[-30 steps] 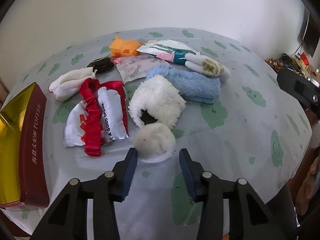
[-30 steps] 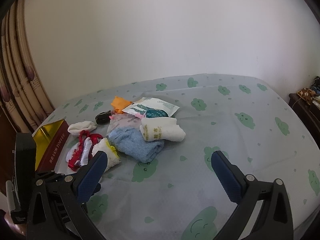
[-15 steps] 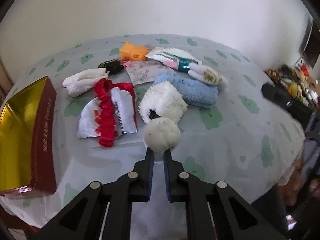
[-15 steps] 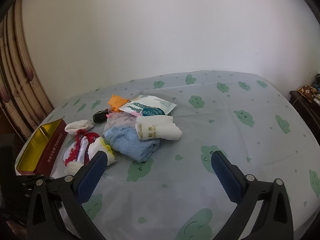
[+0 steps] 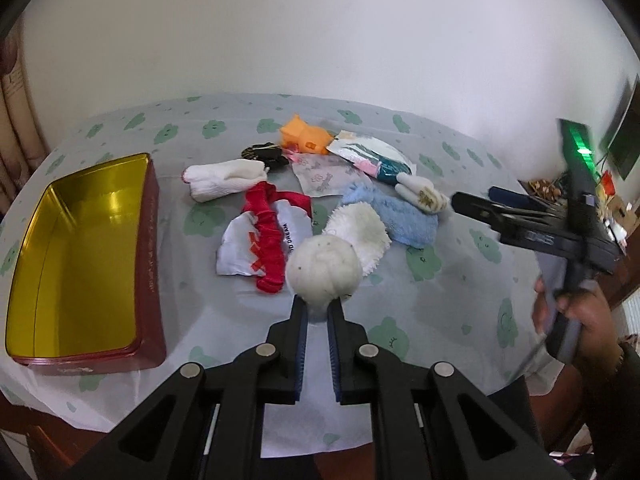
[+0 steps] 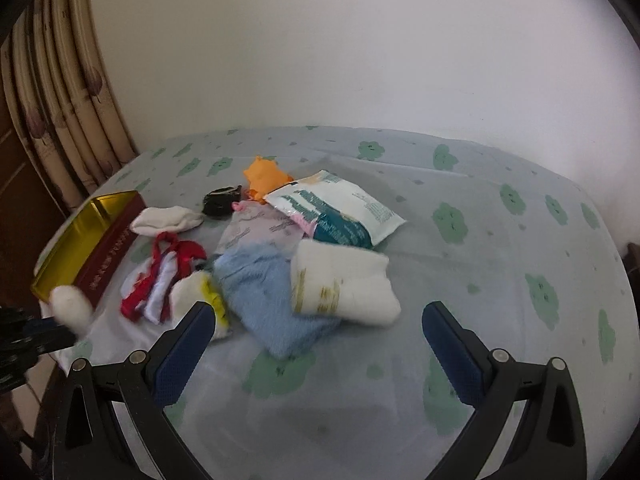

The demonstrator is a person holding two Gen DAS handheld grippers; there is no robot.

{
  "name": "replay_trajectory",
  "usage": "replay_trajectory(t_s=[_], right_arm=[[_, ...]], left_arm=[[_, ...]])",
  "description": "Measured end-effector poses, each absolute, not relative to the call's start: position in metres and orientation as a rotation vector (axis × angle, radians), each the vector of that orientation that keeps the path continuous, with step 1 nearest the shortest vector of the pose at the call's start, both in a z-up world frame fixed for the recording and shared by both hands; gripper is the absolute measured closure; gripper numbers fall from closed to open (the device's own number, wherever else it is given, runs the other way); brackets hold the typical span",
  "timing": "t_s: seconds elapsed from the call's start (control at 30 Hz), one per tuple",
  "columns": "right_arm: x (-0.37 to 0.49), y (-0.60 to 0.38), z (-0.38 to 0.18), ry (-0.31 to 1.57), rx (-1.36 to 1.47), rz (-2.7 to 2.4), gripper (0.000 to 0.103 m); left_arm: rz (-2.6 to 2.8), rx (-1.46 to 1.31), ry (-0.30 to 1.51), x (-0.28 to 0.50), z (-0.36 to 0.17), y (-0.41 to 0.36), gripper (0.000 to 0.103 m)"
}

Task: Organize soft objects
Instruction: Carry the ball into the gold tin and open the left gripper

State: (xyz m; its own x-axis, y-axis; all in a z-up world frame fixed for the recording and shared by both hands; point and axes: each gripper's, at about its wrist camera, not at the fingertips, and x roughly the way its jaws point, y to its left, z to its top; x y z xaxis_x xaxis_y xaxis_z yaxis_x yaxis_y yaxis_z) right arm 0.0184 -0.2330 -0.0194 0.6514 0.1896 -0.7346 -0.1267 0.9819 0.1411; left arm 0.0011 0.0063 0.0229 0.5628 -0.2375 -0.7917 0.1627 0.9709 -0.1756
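Observation:
My left gripper [image 5: 318, 312] is shut on a round white fluffy pad [image 5: 323, 270] and holds it above the table; the pad also shows at the left of the right wrist view [image 6: 72, 308]. An open red tin with a gold inside [image 5: 80, 248] stands at the table's left. A pile of soft things lies in the middle: a white fleecy mitt [image 5: 362, 232], a blue fleece cloth [image 5: 400, 216], a red-and-white cloth [image 5: 268, 236], a white glove [image 5: 224, 178] and folded white socks [image 6: 344, 284]. My right gripper [image 6: 316, 328] is open and empty above the blue cloth and socks.
An orange toy [image 5: 304, 136], a black item [image 5: 264, 154], a clear sachet [image 5: 324, 172] and a white-and-teal packet [image 6: 336, 208] lie at the back of the pile. The table wears a pale cloth with green clouds [image 6: 500, 240]. A curtain [image 6: 60, 80] hangs at left.
My left gripper closed on the round white pad and lifted it off the table, backing away. The right gripper moved closer to the pile, still open.

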Motion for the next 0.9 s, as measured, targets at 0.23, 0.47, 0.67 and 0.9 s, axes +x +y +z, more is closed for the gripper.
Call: replay_trajectory(t_s=[0.23, 0.47, 0.67, 0.9], right_arm=[[0.053, -0.234, -0.046, 0.949, 0.074, 0.177, 0.006], [0.065, -0.246, -0.064, 1.034, 0.139, 0.218, 0.044], [0.061, -0.252, -0.057, 1.017, 0.156, 0.235, 0.063], [0.052, -0.269, -0.042, 0.980, 0.203, 0.224, 0.065]], left_arm=[[-0.194, -0.102, 0.935, 0.004, 0.035, 0.025, 0.093], [-0.107, -0.136, 0.897, 0.018, 0.059, 0.074, 0.093], [0.046, -0.084, 0.887, 0.046, 0.064, 0.136, 0.091], [0.147, -0.022, 0.959, 0.096, 0.032, 0.197, 0.090]])
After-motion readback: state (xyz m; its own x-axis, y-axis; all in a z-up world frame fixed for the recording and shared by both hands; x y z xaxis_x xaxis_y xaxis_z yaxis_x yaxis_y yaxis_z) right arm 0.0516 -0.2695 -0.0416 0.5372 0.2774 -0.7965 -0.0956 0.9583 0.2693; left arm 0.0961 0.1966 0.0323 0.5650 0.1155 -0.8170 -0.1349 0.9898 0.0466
